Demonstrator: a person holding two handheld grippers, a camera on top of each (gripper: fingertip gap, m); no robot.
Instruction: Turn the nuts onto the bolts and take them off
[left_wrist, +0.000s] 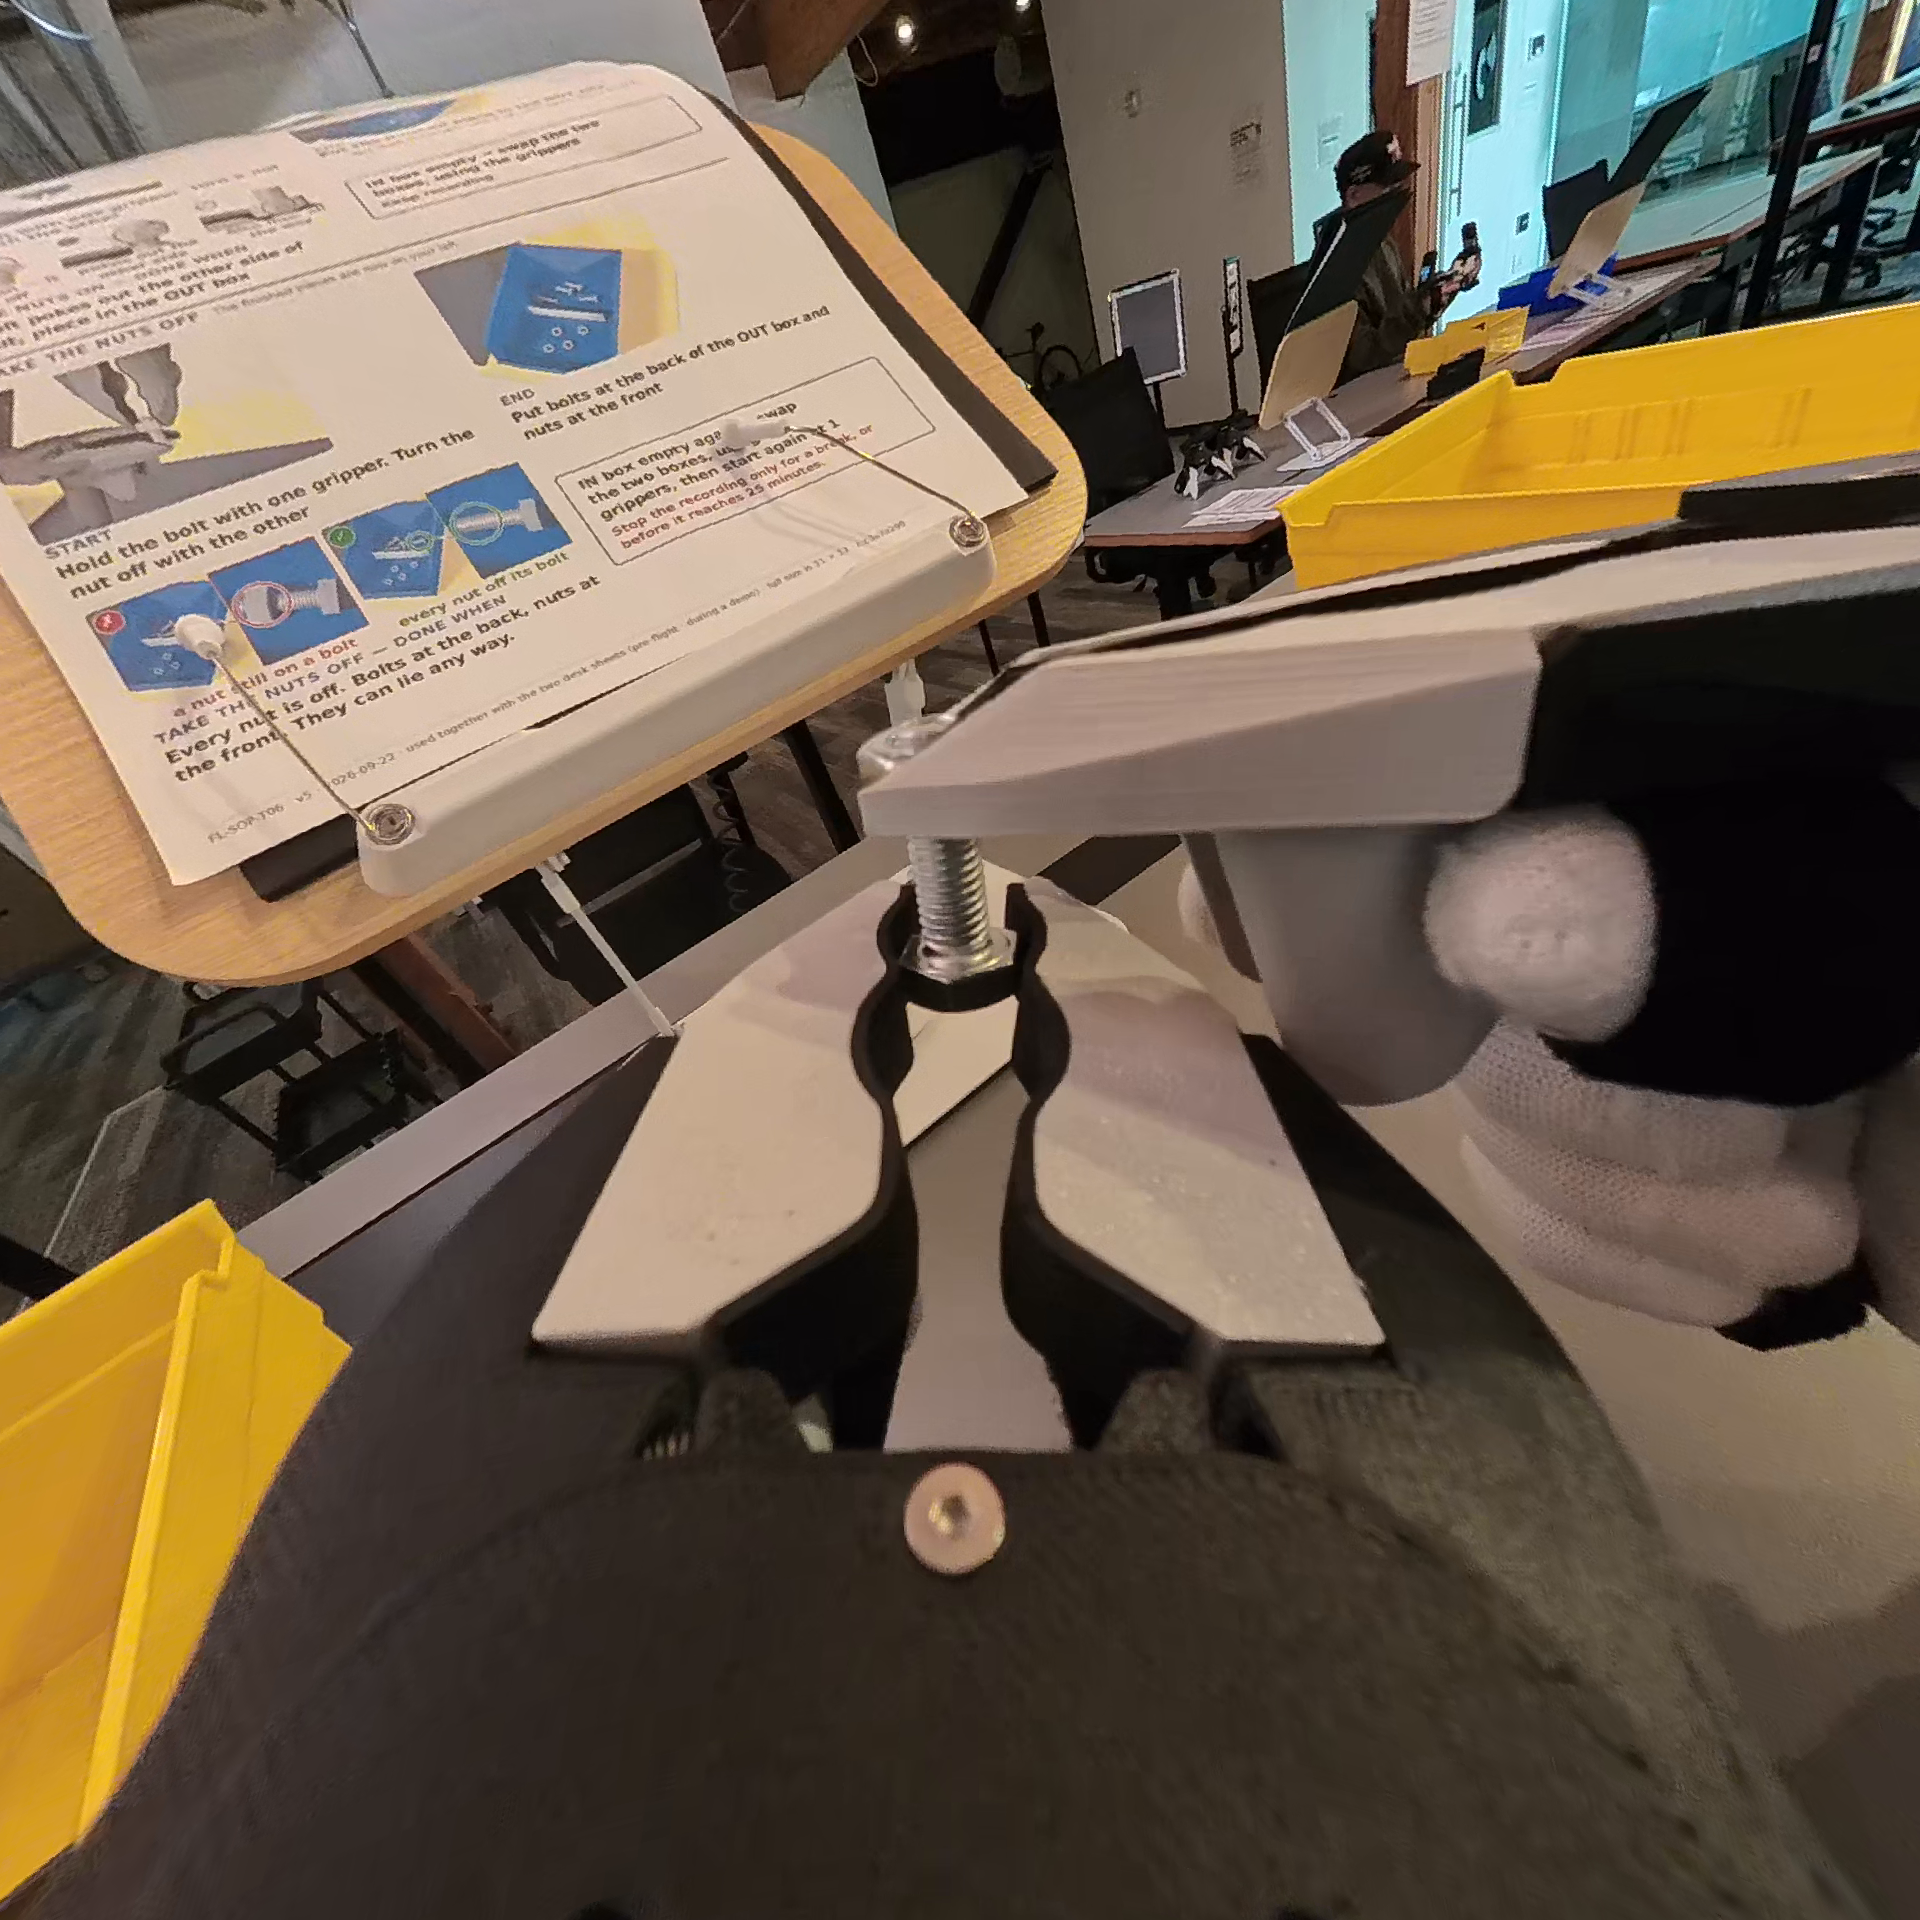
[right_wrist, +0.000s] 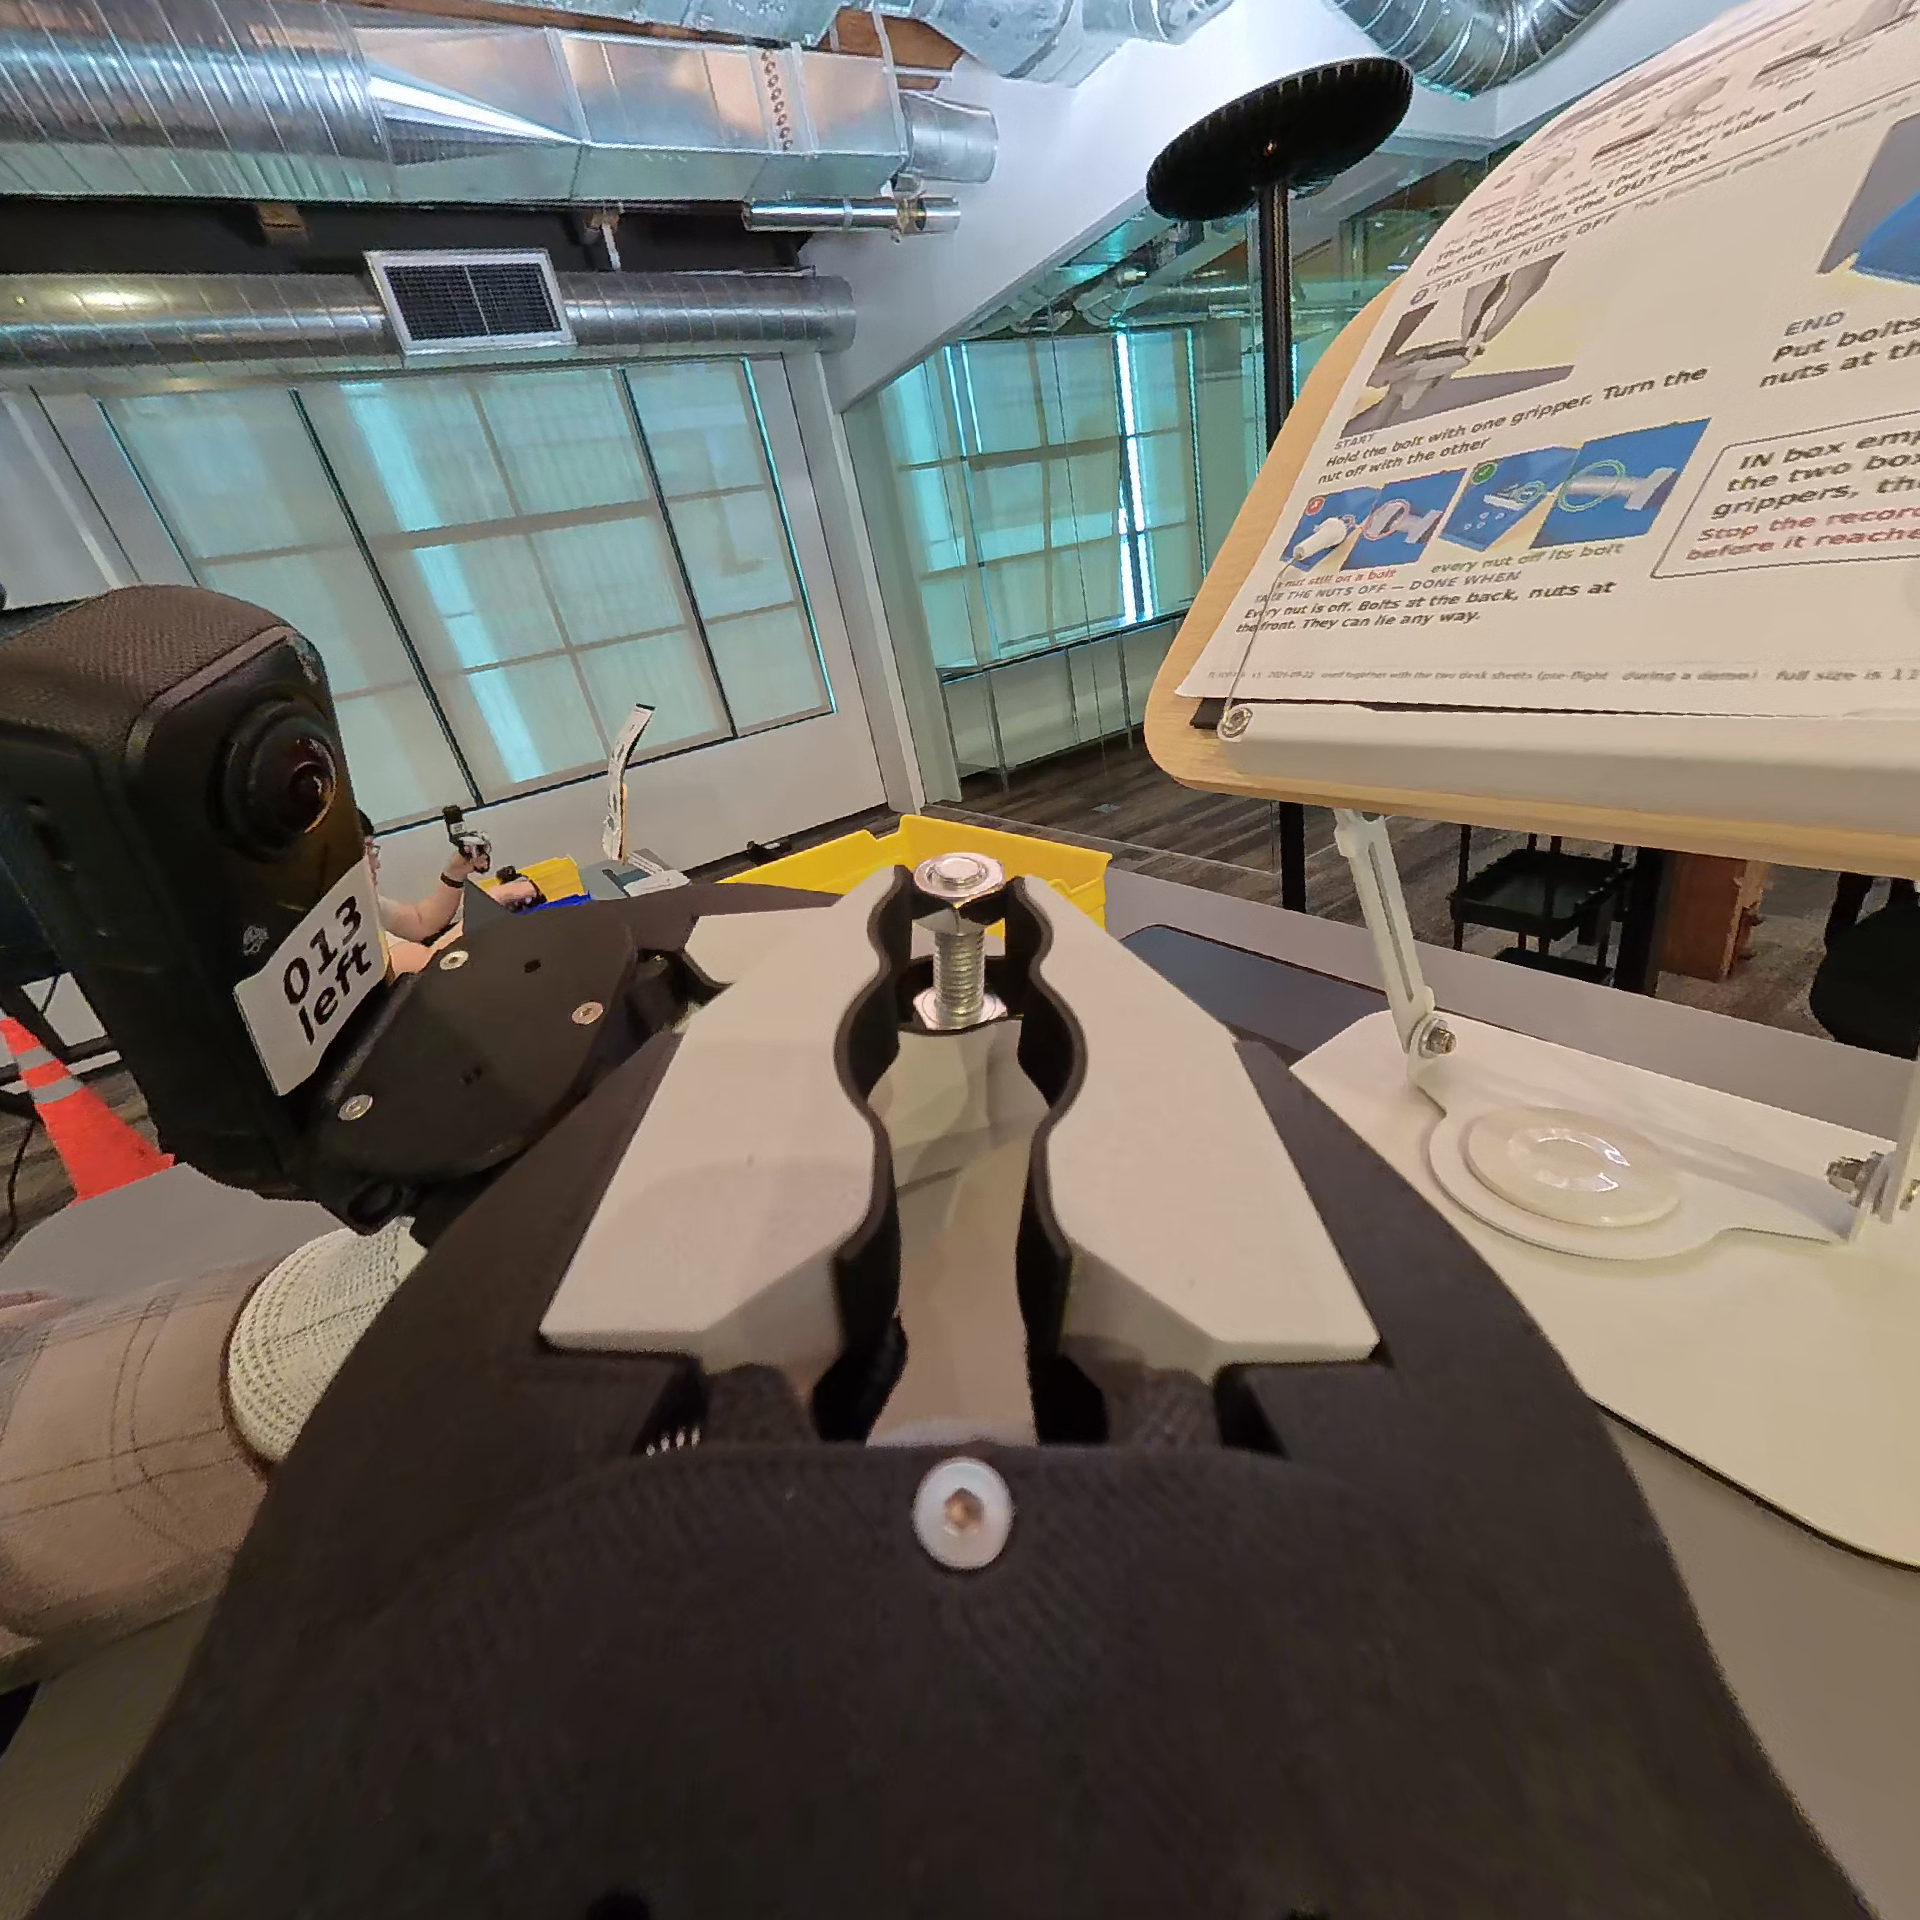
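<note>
A silver bolt (left_wrist: 948, 894) stands upright in the air between my two grippers, above the grey table. My left gripper (left_wrist: 958, 961) is shut on the silver hex nut (left_wrist: 961, 951), which sits low on the thread. In the right wrist view my right gripper (right_wrist: 954, 896) is shut on the bolt's head (right_wrist: 954, 878), with the thread (right_wrist: 954, 971) and the nut (right_wrist: 954, 1008) below it. The right gripper's grey finger (left_wrist: 1195, 748) reaches in from the right over the bolt in the left wrist view. The left gripper's body and camera (right_wrist: 208, 831) sit to the left, under the right one.
A yellow bin (left_wrist: 1558, 447) stands at the back right and another yellow bin (left_wrist: 125, 1455) at the near left. An instruction sheet on a wooden stand (left_wrist: 468, 416) tilts behind the bolt; its white base (right_wrist: 1558, 1164) rests on the table. A white-gloved hand (left_wrist: 1610, 1195) holds the right gripper. The left gripper's tips are roughly 4 centimetres from the right gripper's.
</note>
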